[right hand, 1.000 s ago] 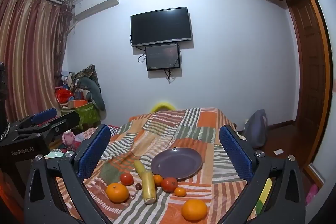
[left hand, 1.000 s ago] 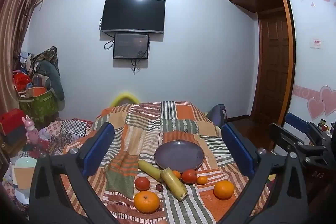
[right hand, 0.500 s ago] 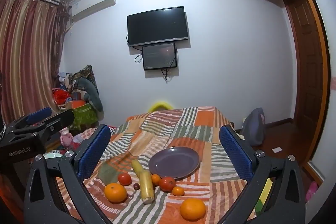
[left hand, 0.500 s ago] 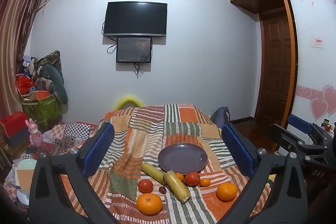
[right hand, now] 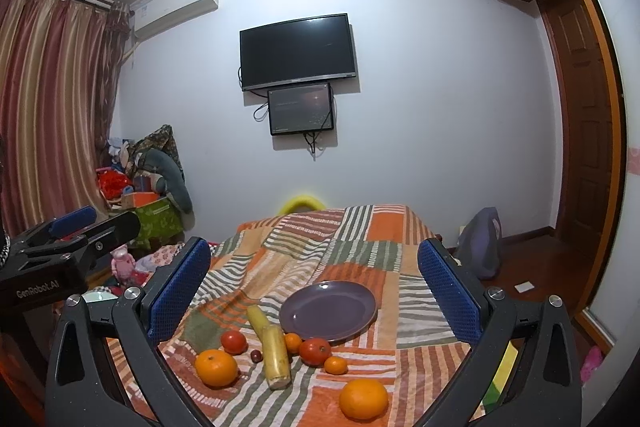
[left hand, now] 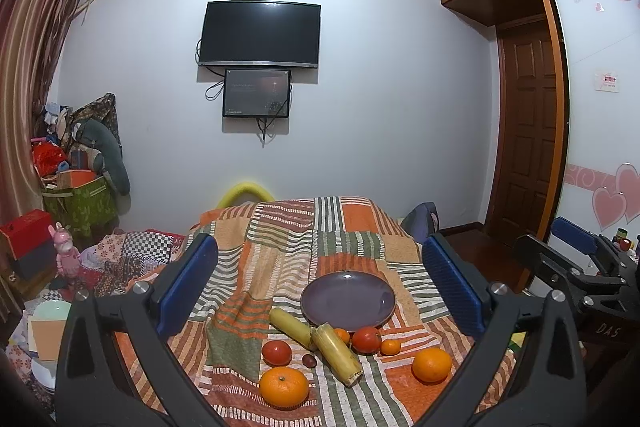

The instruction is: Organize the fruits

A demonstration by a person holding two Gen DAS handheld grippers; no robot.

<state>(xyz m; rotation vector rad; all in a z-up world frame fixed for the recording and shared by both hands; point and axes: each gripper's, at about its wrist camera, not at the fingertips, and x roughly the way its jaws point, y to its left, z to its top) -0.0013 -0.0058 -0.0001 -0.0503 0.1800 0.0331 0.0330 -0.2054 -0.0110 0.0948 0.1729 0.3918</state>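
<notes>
Overhead still, I held both the left gripper (left hand: 320, 291) and right gripper (right hand: 314, 289) with jaws wide and empty, fruit lying loose on the striped bedspread (left hand: 280, 251) just before the bare purple plate (left hand: 348, 301); I judged the nearest orange (right hand: 363, 404) the best first pick, approached squarely from above.

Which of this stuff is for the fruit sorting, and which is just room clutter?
For the job: purple plate, two big oranges, two tomatoes, small tangerine, two yellow stalks.

Just lying about: television, pink toy rabbit, green box.
</notes>
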